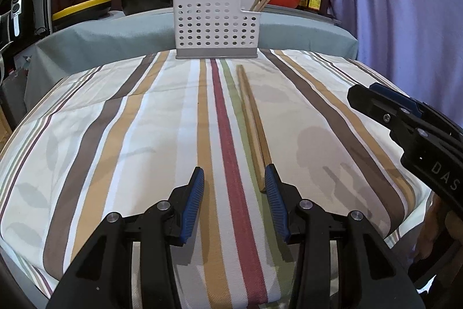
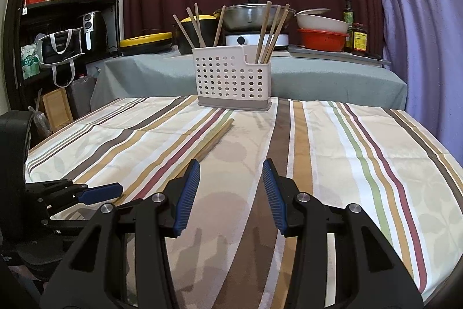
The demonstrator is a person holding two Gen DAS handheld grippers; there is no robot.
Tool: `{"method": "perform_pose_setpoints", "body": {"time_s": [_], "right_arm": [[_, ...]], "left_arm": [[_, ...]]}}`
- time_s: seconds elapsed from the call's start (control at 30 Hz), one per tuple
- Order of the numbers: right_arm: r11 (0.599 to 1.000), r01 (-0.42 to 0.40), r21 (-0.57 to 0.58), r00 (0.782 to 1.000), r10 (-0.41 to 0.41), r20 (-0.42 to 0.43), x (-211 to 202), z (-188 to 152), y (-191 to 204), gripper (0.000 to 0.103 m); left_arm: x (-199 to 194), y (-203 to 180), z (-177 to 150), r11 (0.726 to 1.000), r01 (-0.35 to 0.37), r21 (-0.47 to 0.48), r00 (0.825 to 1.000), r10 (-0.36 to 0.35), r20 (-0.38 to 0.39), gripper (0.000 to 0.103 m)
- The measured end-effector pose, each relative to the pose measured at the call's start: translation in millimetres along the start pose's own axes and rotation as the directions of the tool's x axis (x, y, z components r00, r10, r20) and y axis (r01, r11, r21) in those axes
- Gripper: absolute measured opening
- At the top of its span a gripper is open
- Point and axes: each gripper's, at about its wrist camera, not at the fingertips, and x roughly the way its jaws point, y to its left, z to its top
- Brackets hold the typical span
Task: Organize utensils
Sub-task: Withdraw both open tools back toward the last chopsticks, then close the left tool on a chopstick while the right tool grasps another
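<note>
A pair of wooden chopsticks (image 1: 251,118) lies lengthwise on the striped tablecloth (image 1: 130,135); it also shows in the right wrist view (image 2: 212,141). A white perforated utensil holder (image 1: 215,26) stands at the cloth's far edge with several chopsticks upright in it; it shows in the right wrist view too (image 2: 233,78). My left gripper (image 1: 234,178) is open and empty, its right pad beside the chopsticks' near end. My right gripper (image 2: 231,173) is open and empty above the cloth, right of the chopsticks. It shows at the right edge of the left wrist view (image 1: 405,120).
Behind the holder a grey-covered counter (image 2: 318,77) carries pots, a wok on a cooker (image 2: 254,16), stacked bowls (image 2: 322,31) and sauce bottles. A black shelf with appliances and bags (image 2: 66,19) stands at the left. A purple cloth (image 2: 419,34) hangs at the right.
</note>
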Motion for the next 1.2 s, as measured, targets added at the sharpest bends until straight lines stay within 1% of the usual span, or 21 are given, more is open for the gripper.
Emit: {"method": "perform_pose_setpoints", "body": {"time_s": [0.2, 0.4, 0.47, 0.53, 0.57, 0.67, 0.73, 0.83, 0.87, 0.9, 1.07, 1.2], "right_arm": [[1.000, -0.002, -0.001, 1.000, 0.002, -0.002, 0, 0, 2, 0.044], [1.000, -0.006, -0.006, 1.000, 0.006, -0.005, 1, 0, 5, 0.044], [1.000, -0.007, -0.007, 1.000, 0.007, -0.006, 1, 0, 5, 0.044], [1.000, -0.006, -0.005, 1.000, 0.006, -0.006, 1, 0, 5, 0.044], [1.000, -0.006, -0.006, 1.000, 0.006, -0.006, 1, 0, 5, 0.044], [1.000, -0.007, -0.008, 1.000, 0.007, -0.007, 1, 0, 5, 0.044], [1.000, -0.008, -0.009, 1.000, 0.008, -0.010, 1, -1, 6, 0.044], [1.000, -0.009, -0.013, 1.000, 0.009, -0.014, 2, -2, 7, 0.044], [1.000, -0.009, -0.014, 1.000, 0.009, -0.015, 2, -2, 8, 0.044], [1.000, -0.008, -0.015, 1.000, 0.008, -0.016, 3, -2, 8, 0.044], [1.000, -0.007, -0.021, 1.000, 0.007, -0.023, 4, -2, 12, 0.044], [0.999, -0.017, -0.040, 0.999, 0.016, -0.030, 5, -3, 21, 0.044]], "left_arm": [[0, 5, 0, 1.000, -0.016, -0.022, 1.000, 0.015, -0.006, 0.044], [0, -4, 0, 1.000, 0.002, 0.024, 1.000, -0.002, 0.000, 0.044], [0, -4, 1, 1.000, 0.005, 0.021, 1.000, -0.005, 0.002, 0.044], [2, -2, 2, 1.000, 0.009, 0.011, 1.000, -0.009, 0.000, 0.041], [4, -1, 2, 1.000, 0.014, 0.010, 1.000, -0.013, -0.007, 0.037], [6, -4, 2, 0.999, 0.023, 0.029, 1.000, -0.023, 0.000, 0.030], [5, -8, 1, 0.998, 0.028, 0.048, 1.000, -0.028, 0.004, 0.027], [6, -11, 1, 0.997, 0.038, 0.063, 0.999, -0.039, 0.005, 0.016], [6, -11, 2, 0.997, 0.043, 0.065, 0.999, -0.043, 0.005, 0.008], [7, -10, 2, 0.997, 0.049, 0.064, 0.999, -0.049, 0.004, 0.006], [5, -7, 3, 0.997, 0.064, 0.046, 0.998, -0.065, 0.009, 0.006], [-1, 0, 4, 0.998, 0.054, 0.033, 0.998, -0.055, 0.027, 0.006]]}}
